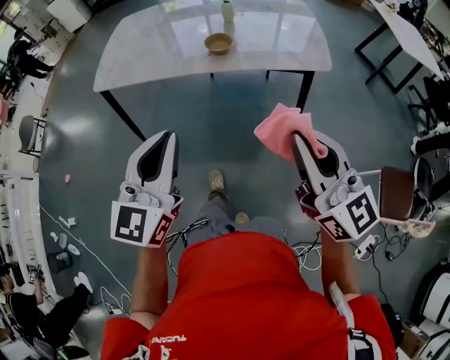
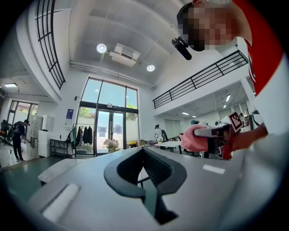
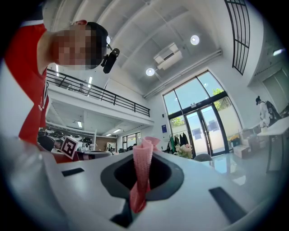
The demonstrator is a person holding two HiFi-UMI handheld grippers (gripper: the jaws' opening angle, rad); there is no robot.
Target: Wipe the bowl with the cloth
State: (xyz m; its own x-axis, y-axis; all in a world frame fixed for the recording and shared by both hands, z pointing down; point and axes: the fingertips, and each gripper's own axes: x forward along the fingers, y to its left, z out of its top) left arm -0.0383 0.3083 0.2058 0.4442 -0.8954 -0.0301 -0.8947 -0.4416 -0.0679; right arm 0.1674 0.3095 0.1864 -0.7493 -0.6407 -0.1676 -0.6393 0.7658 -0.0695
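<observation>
Two grippers are pointing out over the floor, both well apart from the worktop (image 1: 140, 56), where the tan bowl (image 1: 219, 43) is sitting towards the middle with a pale green bottle (image 1: 228, 12) just behind it. The right gripper (image 1: 302, 144) is clamping the pink cloth (image 1: 280, 128), which is bunching out beyond its jaws. The left gripper (image 1: 166, 140) is carrying nothing, its jaws pressed together. I am judging the step in hand to be the approach, with no wiping begun yet. To do it well, I am planning to bring both grippers up to the near edge squarely and to part the left jaws early, so they are ready to steady the bowl's rim. Then I am meaning to lead with the loose bulk of the cloth and not the hard jaw tips, so that fabric alone is rubbing the inside. The bottle is standing close enough to the bowl that a careless sweep could be tipping it. Only the head view is showing the bowl and worktop; neither gripper view is catching them. The right gripper view is showing what the head view is hiding: the cloth is pinched as a narrow twisted strip deep between the jaws. The left gripper view is confirming that nothing is lying between its own dark pads.
</observation>
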